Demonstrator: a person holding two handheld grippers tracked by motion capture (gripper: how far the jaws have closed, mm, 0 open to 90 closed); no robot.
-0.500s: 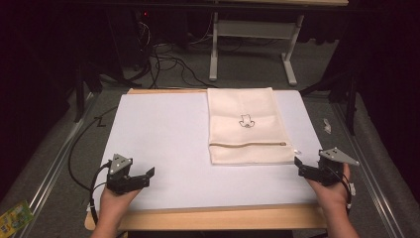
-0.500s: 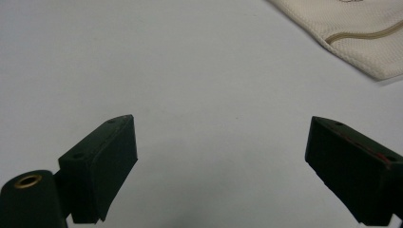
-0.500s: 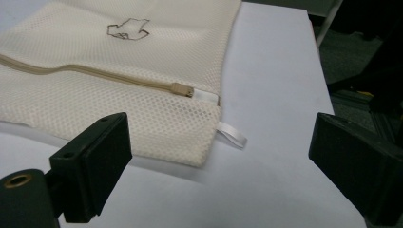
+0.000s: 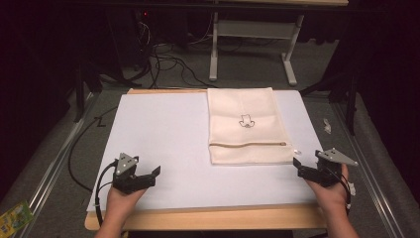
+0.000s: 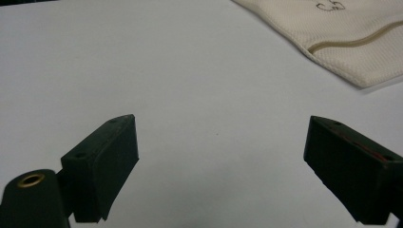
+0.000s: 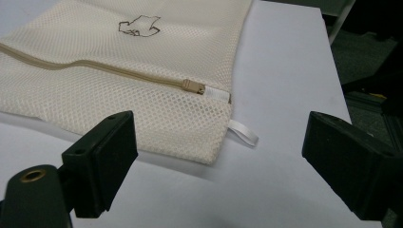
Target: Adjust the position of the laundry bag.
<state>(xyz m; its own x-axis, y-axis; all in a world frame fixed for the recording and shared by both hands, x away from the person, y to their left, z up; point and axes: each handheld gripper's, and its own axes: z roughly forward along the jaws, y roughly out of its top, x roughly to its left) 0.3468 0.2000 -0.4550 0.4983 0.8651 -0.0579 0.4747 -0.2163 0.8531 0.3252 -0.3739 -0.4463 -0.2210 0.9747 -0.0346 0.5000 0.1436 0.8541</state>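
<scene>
Both tongs stand with their jaws spread wide and nothing between them. I have the left gripper [image 4: 154,174] low over the bare white table sheet [image 4: 163,129], well apart from the cream mesh bag [image 4: 247,111]. My right gripper [image 4: 299,167] sits just beside that bag's near right corner, close to the zipper [image 6: 95,66] end and white loop tab [image 6: 243,133]. That bag lies flat at the sheet's far right.
</scene>
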